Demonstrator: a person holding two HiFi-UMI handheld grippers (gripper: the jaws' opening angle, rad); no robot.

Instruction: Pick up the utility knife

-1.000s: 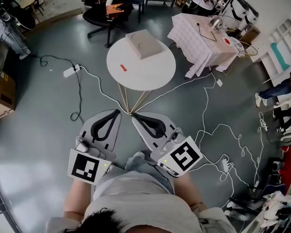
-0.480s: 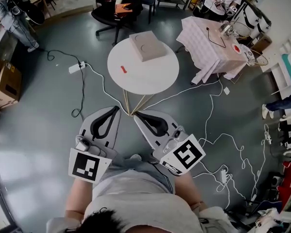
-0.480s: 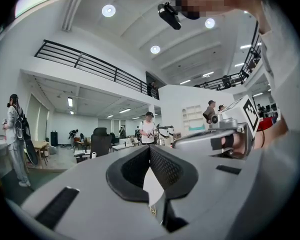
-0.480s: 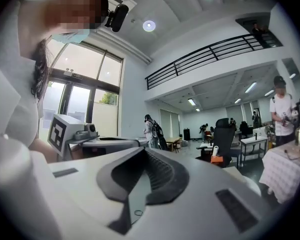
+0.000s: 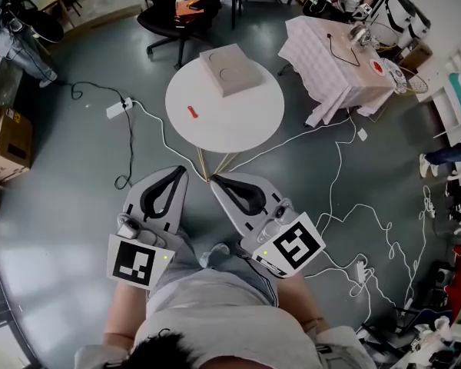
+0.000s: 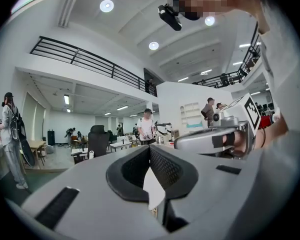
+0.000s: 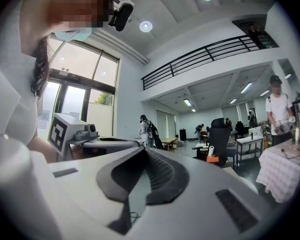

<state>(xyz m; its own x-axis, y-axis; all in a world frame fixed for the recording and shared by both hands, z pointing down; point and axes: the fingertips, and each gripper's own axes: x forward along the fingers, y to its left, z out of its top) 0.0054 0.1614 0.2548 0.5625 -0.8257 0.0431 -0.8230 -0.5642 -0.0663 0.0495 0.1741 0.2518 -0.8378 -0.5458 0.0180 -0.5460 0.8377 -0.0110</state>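
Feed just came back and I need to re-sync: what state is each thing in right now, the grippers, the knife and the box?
Left gripper: shut, empty, held low over the floor.
Right gripper: shut, empty, tip close to the other's.
Utility knife: lying flat on the round table, untouched.
Box: resting flat on the table's far side, apart from the knife.
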